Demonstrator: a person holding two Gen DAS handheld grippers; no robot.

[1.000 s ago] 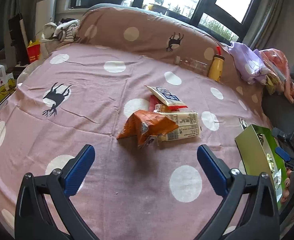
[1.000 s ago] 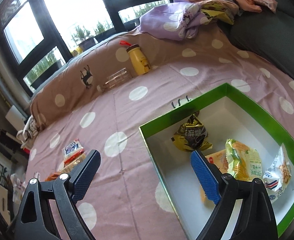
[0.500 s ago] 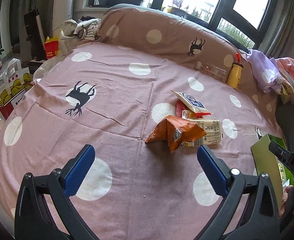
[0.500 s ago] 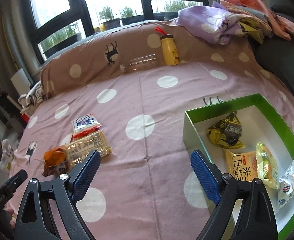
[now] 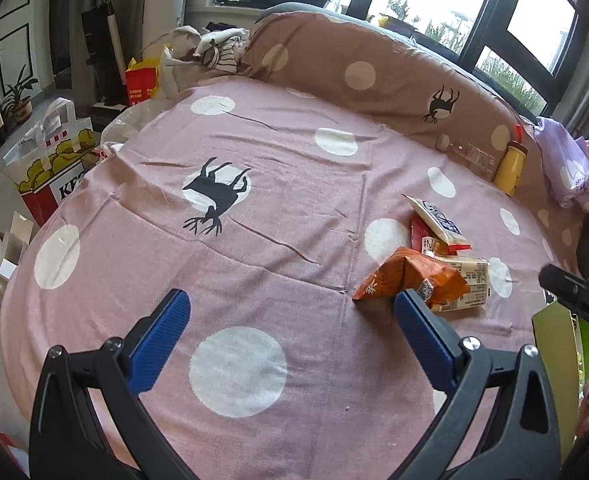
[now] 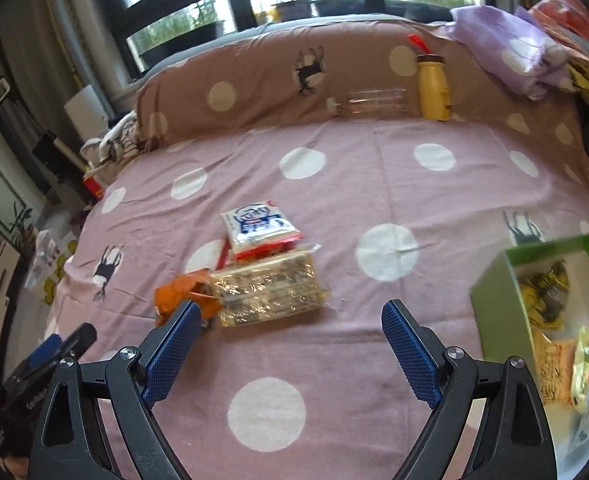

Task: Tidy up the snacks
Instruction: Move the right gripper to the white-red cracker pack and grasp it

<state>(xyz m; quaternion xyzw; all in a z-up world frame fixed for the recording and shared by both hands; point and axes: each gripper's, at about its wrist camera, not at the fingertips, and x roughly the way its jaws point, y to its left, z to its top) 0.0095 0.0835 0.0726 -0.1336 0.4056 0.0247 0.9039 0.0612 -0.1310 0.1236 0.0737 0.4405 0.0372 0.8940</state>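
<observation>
A small pile of snacks lies on the pink dotted bedspread: an orange bag, a clear pack of biscuits and a white-and-blue packet over a red one. My left gripper is open and empty, with the pile just beyond its right finger. My right gripper is open and empty, with the pile just ahead and left. A green box at the right of the right wrist view holds several snack packets.
A yellow bottle and a clear bottle lean on the brown bolster. Purple and pink clothes are heaped at the far right. A KFC bag stands on the floor beside the bed's left edge.
Both grippers have swung left. The right one has turned from over the green box towards the snack pile. The left one now faces the bed's left part. Both stay open.
</observation>
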